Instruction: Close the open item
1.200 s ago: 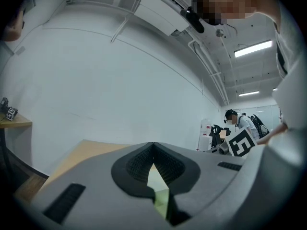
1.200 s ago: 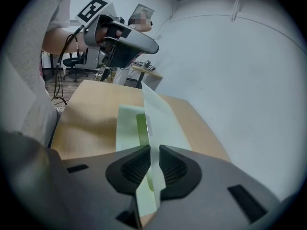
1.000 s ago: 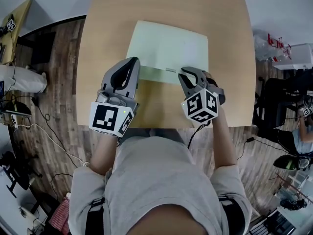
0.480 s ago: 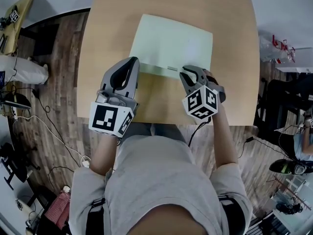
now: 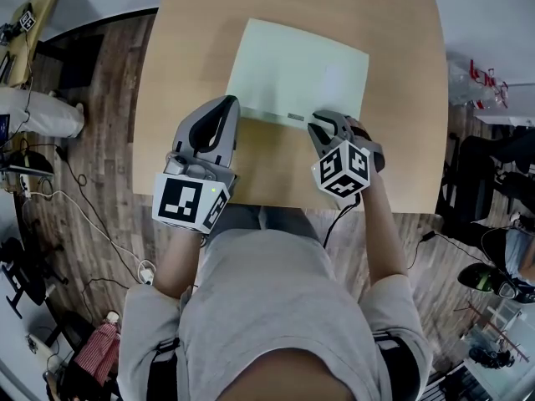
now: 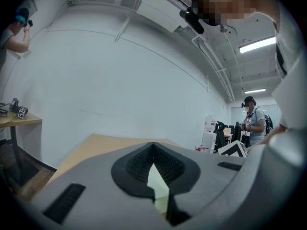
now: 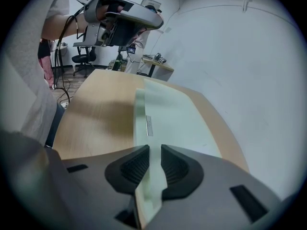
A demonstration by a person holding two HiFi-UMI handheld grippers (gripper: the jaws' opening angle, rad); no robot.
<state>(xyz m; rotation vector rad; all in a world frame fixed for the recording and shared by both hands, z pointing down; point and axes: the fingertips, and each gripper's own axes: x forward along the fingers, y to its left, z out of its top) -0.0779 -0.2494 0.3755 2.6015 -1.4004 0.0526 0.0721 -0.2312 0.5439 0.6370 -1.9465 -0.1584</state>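
Observation:
A flat pale green case lies on the wooden table, its lid down almost flat, with a small grey tab on the near edge. My right gripper sits at the near right corner, its jaws shut on the lid's front edge. My left gripper is at the near left corner. Its tips meet, and a sliver of the pale green case shows between its pads.
The table's near edge runs just in front of the person's torso. Wood floor, cables and desks lie to the left, chairs and gear to the right. Another person stands far off.
The darker green strip under the lid's near edge has narrowed: the lid has come down. Both grippers stay at the near corners, the right one slightly farther forward.

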